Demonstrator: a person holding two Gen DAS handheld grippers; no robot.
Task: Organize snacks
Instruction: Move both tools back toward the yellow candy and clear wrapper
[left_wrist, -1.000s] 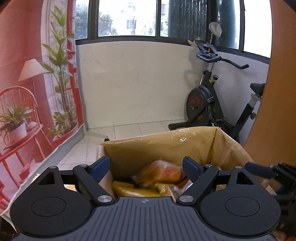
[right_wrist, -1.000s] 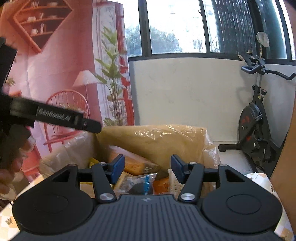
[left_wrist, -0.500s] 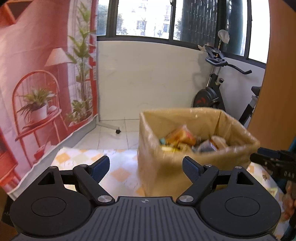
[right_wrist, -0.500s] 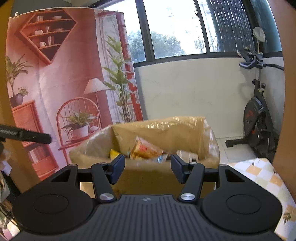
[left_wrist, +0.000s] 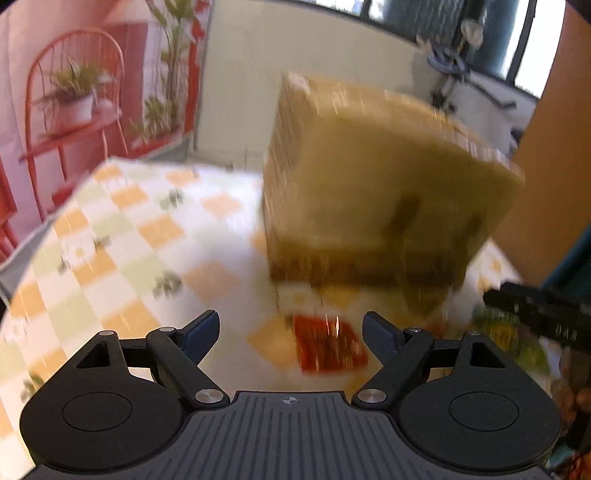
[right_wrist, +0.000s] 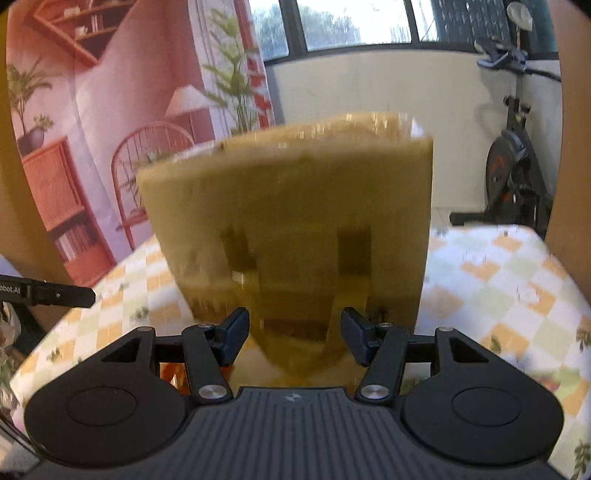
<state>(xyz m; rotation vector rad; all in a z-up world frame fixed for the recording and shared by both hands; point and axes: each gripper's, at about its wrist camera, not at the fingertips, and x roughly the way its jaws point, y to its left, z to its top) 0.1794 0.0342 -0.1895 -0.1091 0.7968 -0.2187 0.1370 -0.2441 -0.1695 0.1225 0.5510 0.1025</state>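
Below my left gripper (left_wrist: 290, 334), jaws spread wide and empty, a red snack packet (left_wrist: 328, 345) lies at twelve o'clock (blurred). I should straddle it squarely before closing, clear of the cardboard box (left_wrist: 373, 181); my right gripper (right_wrist: 293, 334) holds nothing, jaws partly apart.

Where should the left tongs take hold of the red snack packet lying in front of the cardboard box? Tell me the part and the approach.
Grip the red snack packet across its two side edges, coming from above. It lies flat on the checkered tablecloth, just ahead of the open left tongs, apart from the cardboard box. Blur hides its edges; treat this as tentative.
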